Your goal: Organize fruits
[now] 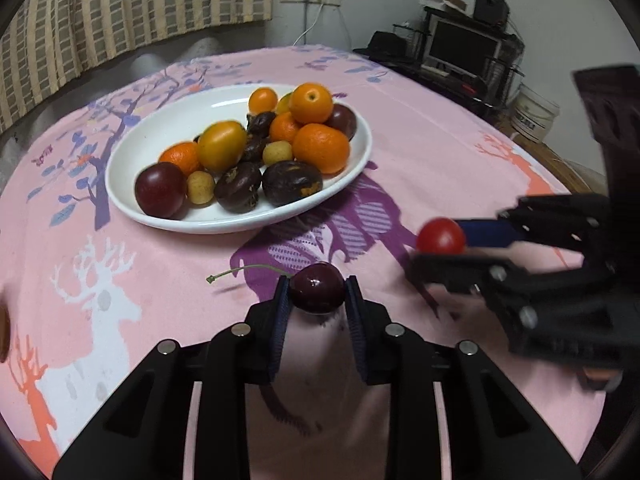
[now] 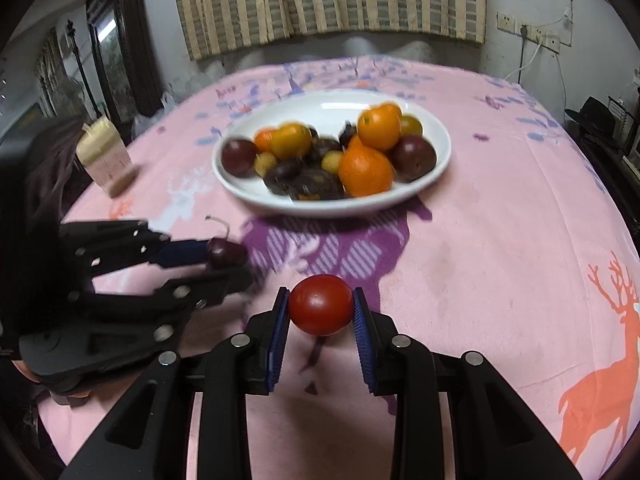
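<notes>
A white oval plate [image 1: 160,148] [image 2: 440,160] holds several fruits: oranges, yellow and dark purple ones. My left gripper [image 1: 318,294] is shut on a dark red cherry [image 1: 317,287] with a long stem, held above the pink cloth in front of the plate. It also shows in the right wrist view [image 2: 226,256] at the left. My right gripper [image 2: 320,306] is shut on a red cherry tomato [image 2: 321,304], also in front of the plate. In the left wrist view the tomato [image 1: 441,236] sits in that gripper [image 1: 434,246] at the right.
The table has a pink cloth [image 1: 420,152] with deer and tree prints. A small cream carton [image 2: 105,156] stands at the table's left edge in the right wrist view. Curtains hang behind; a shelf with a monitor [image 1: 464,48] stands beyond the far right.
</notes>
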The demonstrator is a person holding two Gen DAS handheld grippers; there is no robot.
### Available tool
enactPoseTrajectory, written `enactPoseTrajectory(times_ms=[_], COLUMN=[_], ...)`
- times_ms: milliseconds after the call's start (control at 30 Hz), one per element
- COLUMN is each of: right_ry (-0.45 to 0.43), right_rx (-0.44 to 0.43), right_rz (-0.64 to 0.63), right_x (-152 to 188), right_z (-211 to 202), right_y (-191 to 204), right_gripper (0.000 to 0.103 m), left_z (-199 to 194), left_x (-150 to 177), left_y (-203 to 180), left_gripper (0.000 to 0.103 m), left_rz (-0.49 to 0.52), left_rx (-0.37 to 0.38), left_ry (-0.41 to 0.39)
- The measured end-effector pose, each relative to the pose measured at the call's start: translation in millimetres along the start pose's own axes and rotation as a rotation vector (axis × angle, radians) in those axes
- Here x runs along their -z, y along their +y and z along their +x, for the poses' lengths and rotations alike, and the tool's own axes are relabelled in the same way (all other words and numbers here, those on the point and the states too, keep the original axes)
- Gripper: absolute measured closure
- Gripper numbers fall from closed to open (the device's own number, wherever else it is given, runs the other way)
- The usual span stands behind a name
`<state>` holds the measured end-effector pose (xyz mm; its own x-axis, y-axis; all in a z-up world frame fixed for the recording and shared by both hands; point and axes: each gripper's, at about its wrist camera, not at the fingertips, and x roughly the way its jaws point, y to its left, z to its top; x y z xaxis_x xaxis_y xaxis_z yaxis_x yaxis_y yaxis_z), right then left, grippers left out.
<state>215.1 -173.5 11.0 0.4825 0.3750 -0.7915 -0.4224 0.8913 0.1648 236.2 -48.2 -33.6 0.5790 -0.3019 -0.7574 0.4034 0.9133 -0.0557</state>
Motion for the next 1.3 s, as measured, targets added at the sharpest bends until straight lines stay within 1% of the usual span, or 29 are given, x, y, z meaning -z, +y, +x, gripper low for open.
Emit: enactPoseTrajectory(times_ms=[67,167,233,367,400,433,467,500,533,567,600,700,800,900,1000,1100,1233,1300], right_ry=[-0.044,-0.107,-0.131,-0.168,-0.174,-0.176,-0.182,-0.177,-0.166,-0.159,-0.162,-0.181,-0.183,-0.161,-0.158,-0.16,-0.173,-0.178], right_rx=[-0.011,0.005,0.012,0.016,0.021,0.035,0.053,0.053,0.049,0.054,0.073,0.114,0.123,0.151,0.18,0.169,0.179,0.187], right_rz=[0.007,0.038,0.054,0.071,0.072,0.072,0.077,0.075,0.066,0.059,0.053,0.042,0.043,0.041,0.039,0.049,0.015,0.001], right_x=[-9.0,-33.9,-55.7,-88.9,-95.7,-98.2,-99.1,-98.0,-96.2,-94.3,-91.5,-80.0,-62.5,-46.6,-32.5,-21.2,-7.6,-3.6], right_z=[-4.3,-2.0,8.1,31.0,37.5,40.4,41.3,40.6,38.8,36.2,31.0,17.1,7.7,4.4,0.0,-5.9,-12.9,-15.7], right_y=[-0.5,-4.6,-8.4,-15.2,-16.5,-16.1,-16.5,-16.6,-15.5,-14.1,-12.0,-5.9,-3.2,-1.0,2.5,5.4,15.9,19.5], right_gripper=[0.072,0.072,0.072,0.07,0.057,0.05,0.041,0.034,0.029,0.02,0.012,0.004,0.004,0.004,0.004,0.004,0.004,0.004], left_z=[-14.9,-25.2,-20.0,-1.3,3.1,6.0,5.1,0.6,-4.8,-9.4,-14.1,-27.4,-39.7,-49.3,-55.1,-58.2,-57.5,-60.1], left_x=[-5.2,-29.9,-51.6,-83.1,-89.1,-93.0,-94.5,-92.8,-90.3,-88.0,-85.1,-74.3,-57.3,-38.6,-19.7,-6.3,4.7,9.1], left_y=[5.1,23.8,41.4,68.0,74.2,80.5,86.0,90.5,94.3,96.8,98.9,103.6,98.4,85.4,70.5,57.5,47.9,43.4], left_gripper=[0.076,0.076,0.076,0.075,0.074,0.054,0.029,0.02,0.008,0.006,0.005,0.005,0.005,0.005,0.005,0.005,0.005,0.005], left_rz=[0.001,-0.034,-0.085,-0.135,-0.15,-0.171,-0.195,-0.227,-0.241,-0.243,-0.246,-0.285,-0.294,-0.268,-0.24,-0.222,-0.216,-0.217], left_rx=[0.003,-0.007,-0.022,-0.093,-0.114,-0.141,-0.165,-0.224,-0.247,-0.237,-0.222,-0.205,-0.205,-0.225,-0.231,-0.241,-0.245,-0.269], left_ry=[-0.045,-0.117,-0.149,-0.179,-0.173,-0.163,-0.161,-0.175,-0.195,-0.209,-0.212,-0.184,-0.178,-0.176,-0.183,-0.178,-0.147,-0.154])
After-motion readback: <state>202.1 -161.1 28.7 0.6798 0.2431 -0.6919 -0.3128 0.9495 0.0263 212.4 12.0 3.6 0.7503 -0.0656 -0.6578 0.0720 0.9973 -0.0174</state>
